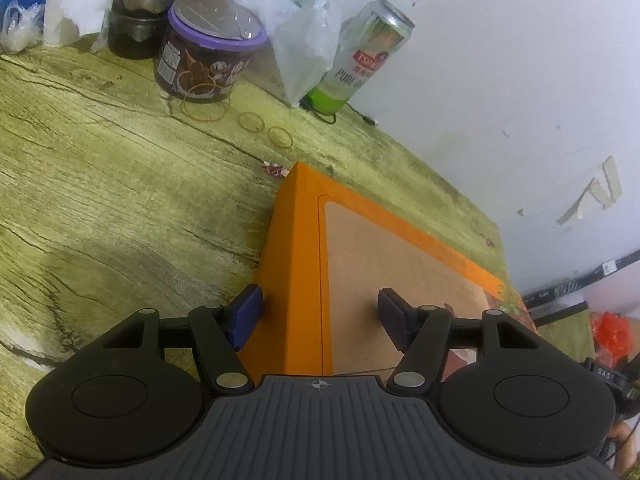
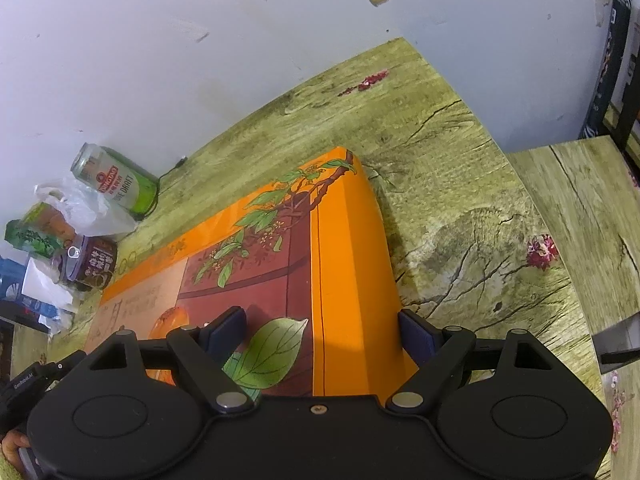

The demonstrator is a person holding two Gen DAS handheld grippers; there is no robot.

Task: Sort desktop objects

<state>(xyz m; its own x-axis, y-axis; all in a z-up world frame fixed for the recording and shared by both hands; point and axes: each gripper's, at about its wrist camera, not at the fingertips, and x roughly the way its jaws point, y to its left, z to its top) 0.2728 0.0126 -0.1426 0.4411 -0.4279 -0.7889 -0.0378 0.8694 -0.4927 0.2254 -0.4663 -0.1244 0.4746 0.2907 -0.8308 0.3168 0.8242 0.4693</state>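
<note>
A flat orange box (image 1: 300, 264) with a tan panel lies on the wood-grain table (image 1: 120, 200). My left gripper (image 1: 320, 316) is open and straddles the box's left edge, with one blue pad (image 1: 248, 314) beside the side wall and the other over the lid. In the right wrist view the same orange box (image 2: 344, 248) shows its red panel with leaves and branches. There my right gripper (image 2: 322, 336) stands open across the box's right edge, with one pad over the lid and the other pad (image 2: 418, 338) beside the outer wall.
At the back by the white wall stand a purple-lidded jar (image 1: 208, 52), a green beer can (image 1: 364, 60), a plastic bag (image 1: 296, 20) and a black pot (image 1: 140, 12). Rubber bands (image 1: 252, 122) lie near the jar. A second table (image 2: 592, 216) adjoins on the right.
</note>
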